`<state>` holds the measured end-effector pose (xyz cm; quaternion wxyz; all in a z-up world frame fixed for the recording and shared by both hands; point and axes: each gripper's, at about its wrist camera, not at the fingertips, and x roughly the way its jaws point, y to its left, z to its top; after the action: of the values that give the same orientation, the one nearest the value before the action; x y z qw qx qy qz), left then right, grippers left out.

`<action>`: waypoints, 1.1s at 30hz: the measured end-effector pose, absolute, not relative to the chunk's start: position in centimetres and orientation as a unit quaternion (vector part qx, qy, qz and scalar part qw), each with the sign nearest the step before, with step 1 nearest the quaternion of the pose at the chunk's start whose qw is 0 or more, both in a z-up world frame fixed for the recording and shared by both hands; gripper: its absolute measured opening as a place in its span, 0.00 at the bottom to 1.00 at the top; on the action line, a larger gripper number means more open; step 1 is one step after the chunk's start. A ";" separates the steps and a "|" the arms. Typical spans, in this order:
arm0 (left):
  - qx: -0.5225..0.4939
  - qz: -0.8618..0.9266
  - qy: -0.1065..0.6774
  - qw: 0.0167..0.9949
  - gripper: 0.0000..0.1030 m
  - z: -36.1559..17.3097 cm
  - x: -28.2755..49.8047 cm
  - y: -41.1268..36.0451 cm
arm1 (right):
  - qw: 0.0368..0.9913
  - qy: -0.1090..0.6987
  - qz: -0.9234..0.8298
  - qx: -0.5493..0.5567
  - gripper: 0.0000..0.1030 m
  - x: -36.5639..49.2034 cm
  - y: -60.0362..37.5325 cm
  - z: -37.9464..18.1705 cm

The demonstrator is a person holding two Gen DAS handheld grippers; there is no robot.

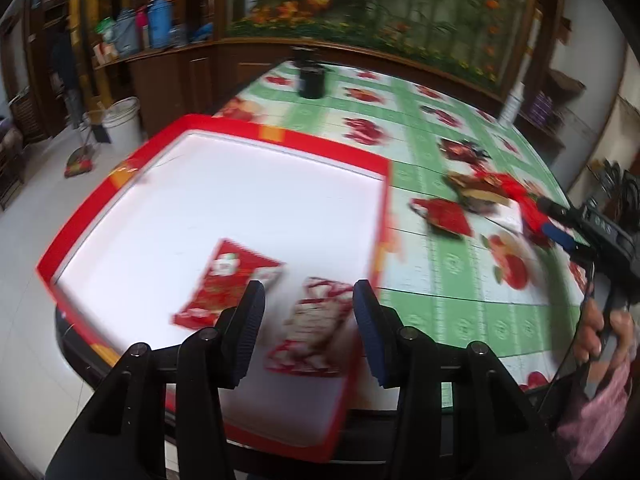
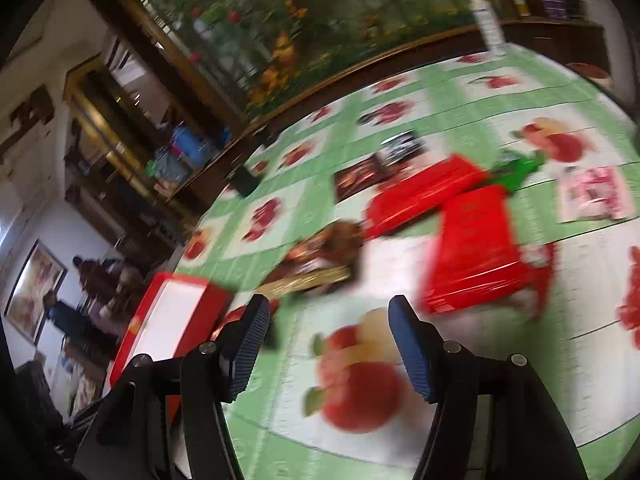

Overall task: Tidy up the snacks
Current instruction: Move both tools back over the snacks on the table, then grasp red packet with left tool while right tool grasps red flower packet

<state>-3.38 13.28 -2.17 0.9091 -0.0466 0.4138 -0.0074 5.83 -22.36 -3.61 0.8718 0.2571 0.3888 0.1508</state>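
Left wrist view: green checked tablecloth (image 1: 452, 280) printed with red fruit, over a table set against dark wood cabinets (image 1: 176, 76) and a flower mural (image 1: 380, 4). White bucket (image 1: 122, 118) on the pale floor at left; black cup (image 1: 312, 76) at the table's far end. Red-rimmed white tray (image 1: 120, 184) at the near left edge, holding two red snack packets (image 1: 224, 284) (image 1: 316, 328) side by side. More snacks (image 1: 444, 216) loose on the cloth to the right, blurred. Left gripper (image 1: 308, 308) spread wide above the tray, holding nothing, the second packet showing between its fingers. Right gripper (image 1: 548, 220) over the loose pile; open or closed cannot be told.

Right wrist view: same cloth (image 2: 400, 92), tilted and blurred. Two red boxes (image 2: 424, 196) (image 2: 476, 248), a brown packet (image 2: 324, 256) and a pink packet (image 2: 596, 196) on it; tray (image 2: 140, 320) at left. Right gripper (image 2: 328, 332) spread wide, empty, hovering over the cloth before the boxes.
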 end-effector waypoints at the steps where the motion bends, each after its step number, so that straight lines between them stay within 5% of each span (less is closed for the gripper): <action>1: -0.039 -0.015 0.414 0.910 0.43 -2.0 -3.3 12.5 | 0.874 0.384 0.138 0.263 0.65 5.8 -23.5 -3.8; 5: -0.022 -0.039 0.410 0.911 0.58 -1.2 -2.6 9.8 | 0.871 0.370 0.106 0.306 0.65 5.6 -27.7 -4.3; 22: 0.011 -0.078 0.411 0.908 0.59 -2.1 4.4 1.0 | 0.861 0.427 0.016 0.275 0.65 8.8 -31.4 -7.3; 33: 0.022 -0.081 0.418 0.904 0.59 -4.7 8.1 -0.4 | 0.818 0.427 0.112 0.369 0.65 10.9 -33.1 -8.5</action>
<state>8.13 -0.39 -4.74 0.9043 0.0221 0.4185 -0.0813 10.95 -33.06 -8.55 0.8180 0.3691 0.4267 0.1119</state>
